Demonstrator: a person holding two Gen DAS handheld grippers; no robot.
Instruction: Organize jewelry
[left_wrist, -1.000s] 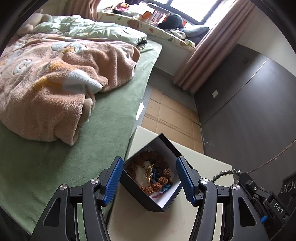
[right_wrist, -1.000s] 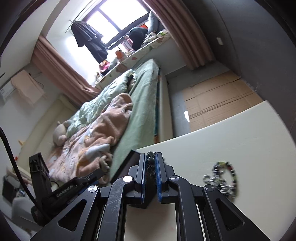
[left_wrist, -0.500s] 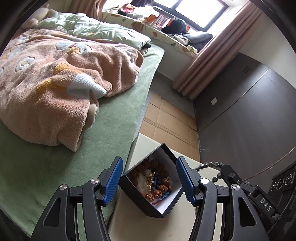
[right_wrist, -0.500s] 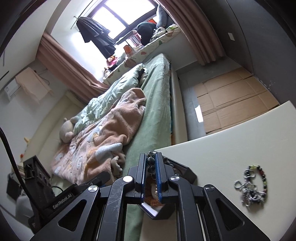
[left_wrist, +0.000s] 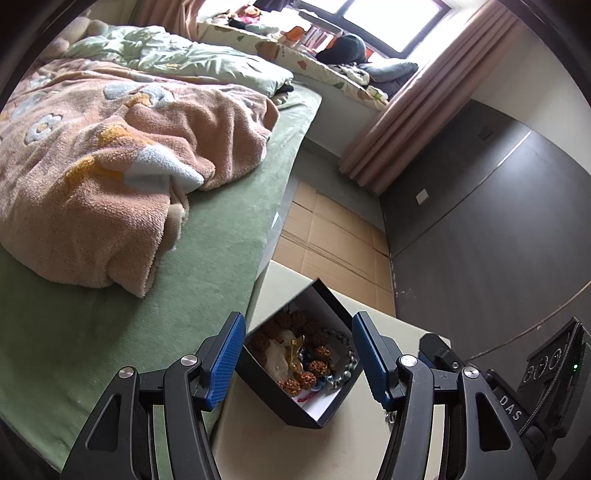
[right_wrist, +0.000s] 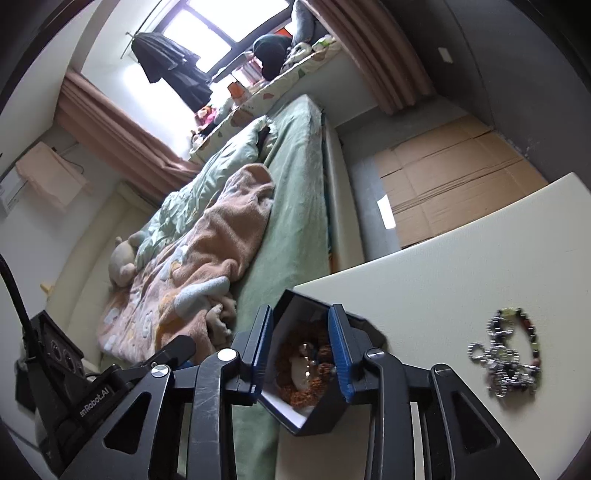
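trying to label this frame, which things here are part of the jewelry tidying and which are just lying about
Part of the job:
- black box holding brown bead bracelets
- beaded jewelry pile on the white table
- left tool, right tool, both open

Just lying about:
- pink blanket
- plush toy
- cardboard

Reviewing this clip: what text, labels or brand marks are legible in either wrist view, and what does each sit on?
"DAS": white letters on the black body of the right claw, seen from the left wrist view; possibly cut off.
"enRobot.AI": white letters on the black body of the left claw, seen from the right wrist view; the start is hidden.
Nothing readable on the black jewelry box.
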